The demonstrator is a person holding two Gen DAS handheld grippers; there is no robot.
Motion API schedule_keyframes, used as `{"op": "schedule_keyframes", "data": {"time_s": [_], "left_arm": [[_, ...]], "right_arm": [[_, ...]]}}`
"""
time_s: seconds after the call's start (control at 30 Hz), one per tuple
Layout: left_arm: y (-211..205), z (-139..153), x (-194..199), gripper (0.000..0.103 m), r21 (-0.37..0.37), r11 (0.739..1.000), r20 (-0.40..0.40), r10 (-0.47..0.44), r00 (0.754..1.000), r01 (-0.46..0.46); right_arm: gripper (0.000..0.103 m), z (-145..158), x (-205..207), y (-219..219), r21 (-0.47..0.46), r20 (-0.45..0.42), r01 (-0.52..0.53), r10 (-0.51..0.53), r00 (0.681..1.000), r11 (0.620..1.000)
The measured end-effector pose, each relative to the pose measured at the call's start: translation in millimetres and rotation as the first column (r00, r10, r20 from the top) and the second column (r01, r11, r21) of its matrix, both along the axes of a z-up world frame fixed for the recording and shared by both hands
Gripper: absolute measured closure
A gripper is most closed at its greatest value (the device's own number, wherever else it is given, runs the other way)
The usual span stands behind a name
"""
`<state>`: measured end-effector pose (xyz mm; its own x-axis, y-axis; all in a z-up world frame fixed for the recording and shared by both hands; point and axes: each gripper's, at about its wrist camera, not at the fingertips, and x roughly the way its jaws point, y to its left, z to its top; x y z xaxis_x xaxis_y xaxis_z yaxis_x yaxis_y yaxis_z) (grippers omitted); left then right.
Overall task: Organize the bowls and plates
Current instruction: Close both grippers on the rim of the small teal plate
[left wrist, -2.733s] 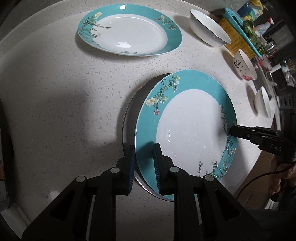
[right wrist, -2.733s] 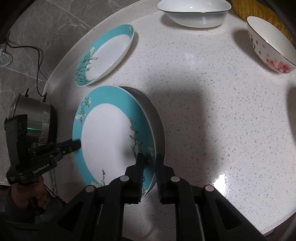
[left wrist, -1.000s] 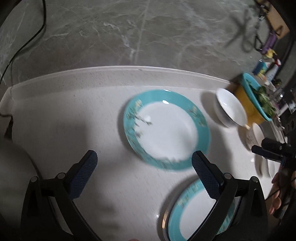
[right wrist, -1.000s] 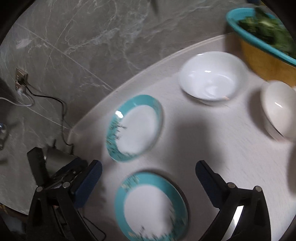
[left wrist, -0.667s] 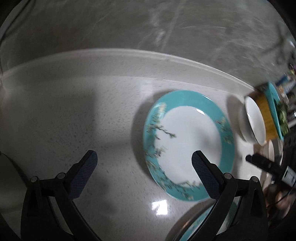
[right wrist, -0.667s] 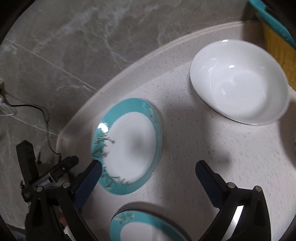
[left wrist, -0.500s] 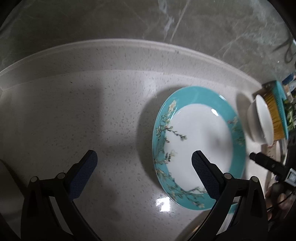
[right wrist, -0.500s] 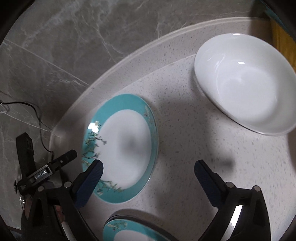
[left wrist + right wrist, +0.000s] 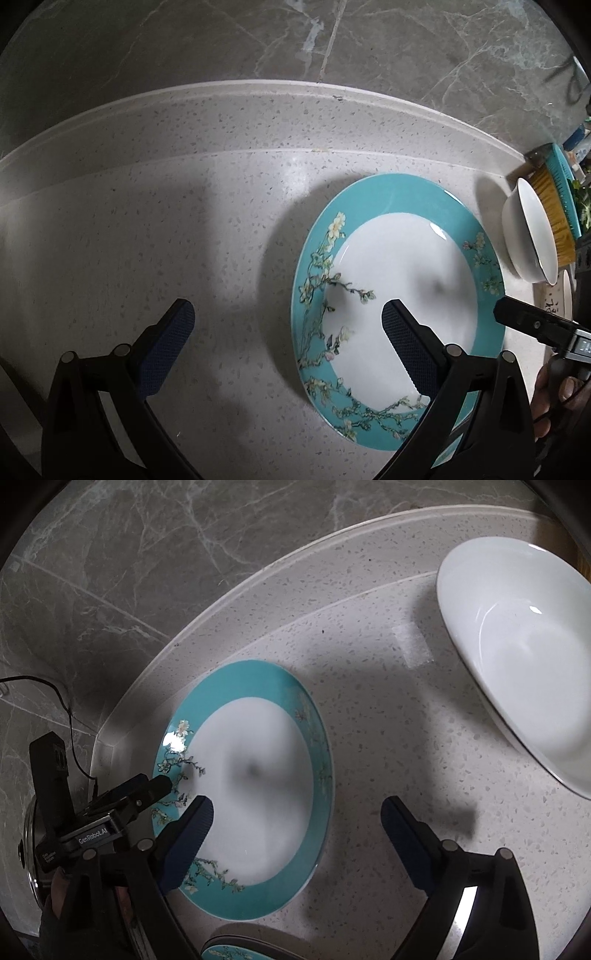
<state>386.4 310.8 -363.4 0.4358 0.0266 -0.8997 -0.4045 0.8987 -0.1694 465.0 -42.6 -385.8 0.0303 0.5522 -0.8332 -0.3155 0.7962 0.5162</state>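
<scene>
Lying flat on a pale speckled countertop [image 9: 147, 229] is a round plate [image 9: 399, 291] with a wide turquoise rim and a plain white centre. Thin brown branches with small cream and pink blossoms run around the rim, thickest along its left and near edges in the left wrist view. A bright glare spot sits on the rim in the right wrist view, where the same plate [image 9: 258, 775] shows a soft dark shadow in its centre.

The left gripper [image 9: 288, 325] hovers above the counter with its two blue-padded fingers spread wide apart, holding nothing; its right finger overlaps the plate's near side. The right gripper [image 9: 295, 819] is likewise spread wide and empty, its left finger over the plate's near left edge.

Just right of the plate stands a plain white bowl [image 9: 524, 672] with a thin dark rim line, and beyond it a yellow basket [image 9: 554, 214] with a teal rim. At the bottom edge of the right wrist view, a second turquoise plate [image 9: 236, 952] peeks in. Grey marbled wall tile [image 9: 258, 40] rises behind the counter.
</scene>
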Motion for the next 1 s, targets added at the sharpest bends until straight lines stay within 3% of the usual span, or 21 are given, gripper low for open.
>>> {"op": "schedule_keyframes", "data": {"time_s": [0.03,0.07,0.13,0.37,0.67,0.77,0.83,0.9,1.0], "left_arm": [[-0.8,-0.1,1.9,0.009,-0.009,1.000,0.005,-0.007,1.000,0.007],[-1.6,-0.8,3.7,0.026,-0.021,1.000,0.007,-0.015,1.000,0.015],[-2.0,-5.6,7.9,0.048,-0.061,0.998,-0.004,-0.031,1.000,0.031],[-5.7,-15.0,15.0,0.049,-0.082,0.996,-0.015,-0.035,0.999,0.033],[-2.4,-8.5,11.2,0.051,-0.097,0.995,-0.006,-0.027,1.000,0.027],[-4.7,-9.2,13.1,0.067,-0.114,0.993,-0.004,-0.037,0.999,0.037],[-3.5,-9.7,12.7,0.073,-0.117,0.993,0.002,-0.024,1.000,0.024],[1.6,-10.9,10.5,0.085,-0.120,0.993,-0.004,-0.006,1.000,0.005],[5.9,-11.8,9.8,0.088,-0.138,0.990,-0.006,-0.007,1.000,0.007]], "right_arm": [[0.015,-0.8,0.3,-0.6,0.002,-0.001,0.002,-0.002,1.000,1.000],[0.017,-1.3,0.6,-1.8,0.004,-0.003,0.002,-0.002,1.000,1.000],[0.023,-1.7,1.4,-2.3,0.006,-0.007,0.005,-0.005,1.000,1.000],[0.027,-0.3,3.6,-9.8,0.019,-0.018,0.012,-0.012,1.000,1.000],[0.042,-0.4,6.6,-12.0,0.015,-0.031,0.020,-0.020,0.999,1.000],[0.057,-3.1,6.4,-10.7,0.017,-0.044,0.017,-0.016,0.999,1.000],[0.076,-6.6,5.6,-8.0,0.012,-0.056,0.007,-0.006,0.998,1.000],[0.080,-7.6,5.0,-7.9,0.003,-0.052,0.009,-0.009,0.999,1.000],[0.092,-9.9,7.6,-11.7,-0.002,-0.062,0.023,-0.023,0.998,1.000]]}}
